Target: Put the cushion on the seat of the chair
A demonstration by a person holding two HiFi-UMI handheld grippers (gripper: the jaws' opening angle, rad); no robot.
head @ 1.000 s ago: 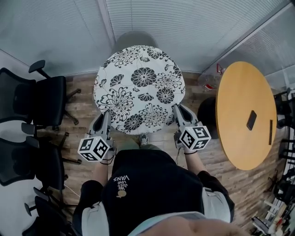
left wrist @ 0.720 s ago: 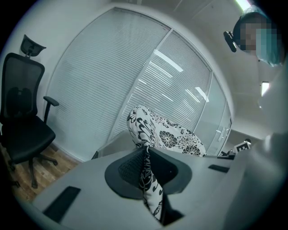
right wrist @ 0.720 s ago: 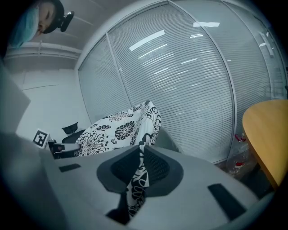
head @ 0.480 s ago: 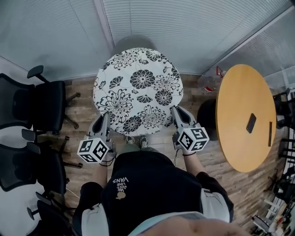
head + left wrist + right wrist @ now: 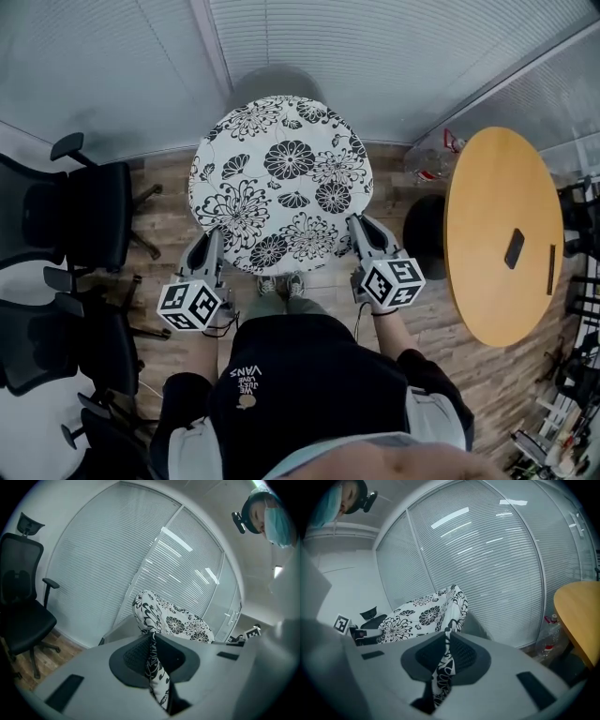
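Observation:
A round white cushion (image 5: 281,178) with black flower print hangs flat in front of me, held by its near edge at both corners. My left gripper (image 5: 213,242) is shut on its near left edge, and the fabric (image 5: 154,667) runs pinched between the jaws. My right gripper (image 5: 357,230) is shut on the near right edge, with cloth (image 5: 442,667) squeezed between its pads. A grey chair (image 5: 272,82) shows only as a rounded back beyond the cushion; its seat is hidden under the cushion.
Black office chairs (image 5: 70,211) stand along the left wall. A round wooden table (image 5: 502,234) with a dark phone (image 5: 514,247) on it stands at the right. Blinds on glass (image 5: 328,47) close off the far side. A bottle (image 5: 427,169) lies by the table's base.

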